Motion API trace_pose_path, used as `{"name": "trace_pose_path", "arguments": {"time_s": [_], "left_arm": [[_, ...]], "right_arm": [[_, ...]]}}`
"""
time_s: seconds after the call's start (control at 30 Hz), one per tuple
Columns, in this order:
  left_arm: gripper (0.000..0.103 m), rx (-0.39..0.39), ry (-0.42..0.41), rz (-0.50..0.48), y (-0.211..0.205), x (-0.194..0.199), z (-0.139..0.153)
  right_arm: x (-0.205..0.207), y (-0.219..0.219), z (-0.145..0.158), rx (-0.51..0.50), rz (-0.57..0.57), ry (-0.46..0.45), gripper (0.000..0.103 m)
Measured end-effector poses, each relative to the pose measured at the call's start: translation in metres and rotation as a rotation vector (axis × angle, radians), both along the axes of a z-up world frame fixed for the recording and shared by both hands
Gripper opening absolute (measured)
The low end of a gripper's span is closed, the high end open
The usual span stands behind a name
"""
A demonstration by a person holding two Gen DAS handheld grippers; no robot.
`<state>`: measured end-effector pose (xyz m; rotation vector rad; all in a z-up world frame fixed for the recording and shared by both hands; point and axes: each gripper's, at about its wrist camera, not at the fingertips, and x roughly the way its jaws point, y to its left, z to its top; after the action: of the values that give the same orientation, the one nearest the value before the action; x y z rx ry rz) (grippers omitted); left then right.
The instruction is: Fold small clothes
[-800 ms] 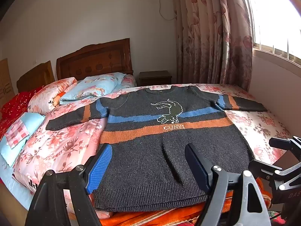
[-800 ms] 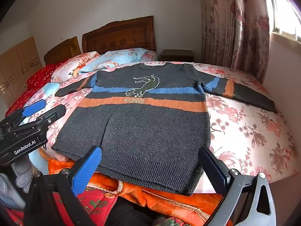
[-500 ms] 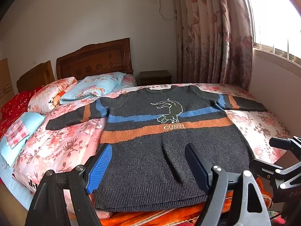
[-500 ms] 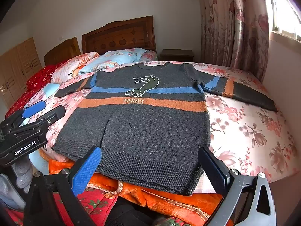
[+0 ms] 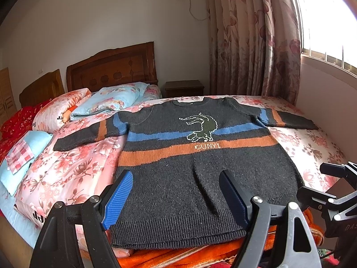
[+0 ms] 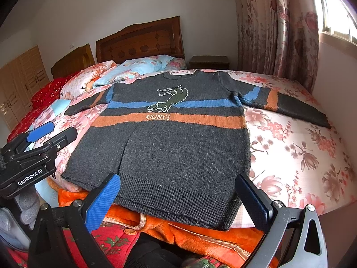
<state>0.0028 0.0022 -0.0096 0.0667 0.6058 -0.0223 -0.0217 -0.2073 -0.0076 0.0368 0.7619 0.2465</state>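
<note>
A dark grey knit sweater (image 5: 196,178) with a blue stripe, an orange stripe and a crocodile design lies flat, face up, on the floral bed, both sleeves spread out; it also shows in the right wrist view (image 6: 178,147). My left gripper (image 5: 176,198) is open and empty, hovering above the sweater's hem at its left half. My right gripper (image 6: 178,201) is open and empty, just in front of the hem's right half. Each gripper shows at the edge of the other's view: the right one (image 5: 334,196), the left one (image 6: 40,143).
An orange garment (image 6: 178,230) and red cloth (image 6: 111,239) lie under the hem at the bed's near edge. Pillows (image 5: 107,100) and a wooden headboard (image 5: 111,67) are at the far end. A folded light blue cloth (image 5: 24,154) lies left. Curtains (image 5: 256,38) and wall stand right.
</note>
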Motion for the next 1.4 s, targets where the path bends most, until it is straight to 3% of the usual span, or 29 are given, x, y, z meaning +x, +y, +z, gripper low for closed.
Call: {"name": "trace_pose_path", "arguments": {"time_s": [0.23, 0.67, 1.03, 1.2, 1.3, 1.4], "left_arm": [[0.081, -0.004, 0.028, -0.002, 0.000, 0.001, -0.007], [0.081, 0.007, -0.056, -0.005, 0.001, 0.002, -0.006], [0.081, 0.008, 0.024, -0.020, -0.007, 0.023, -0.015], [0.081, 0.022, 0.015, -0.053, -0.020, 0.057, -0.015], [0.081, 0.063, 0.028, -0.057, -0.023, 0.109, -0.020], [0.081, 0.031, 0.072, -0.030, -0.020, 0.162, -0.032]], "right_arm": [[0.002, -0.002, -0.005, 0.012, -0.005, 0.009, 0.103], [0.002, -0.003, -0.006, 0.023, -0.002, -0.003, 0.103], [0.022, -0.011, -0.019, 0.063, -0.027, 0.047, 0.103], [0.052, -0.012, -0.019, 0.042, -0.028, 0.038, 0.103], [0.082, -0.025, -0.021, 0.021, -0.073, 0.038, 0.103], [0.116, -0.063, -0.030, 0.097, -0.169, 0.094, 0.103]]}}
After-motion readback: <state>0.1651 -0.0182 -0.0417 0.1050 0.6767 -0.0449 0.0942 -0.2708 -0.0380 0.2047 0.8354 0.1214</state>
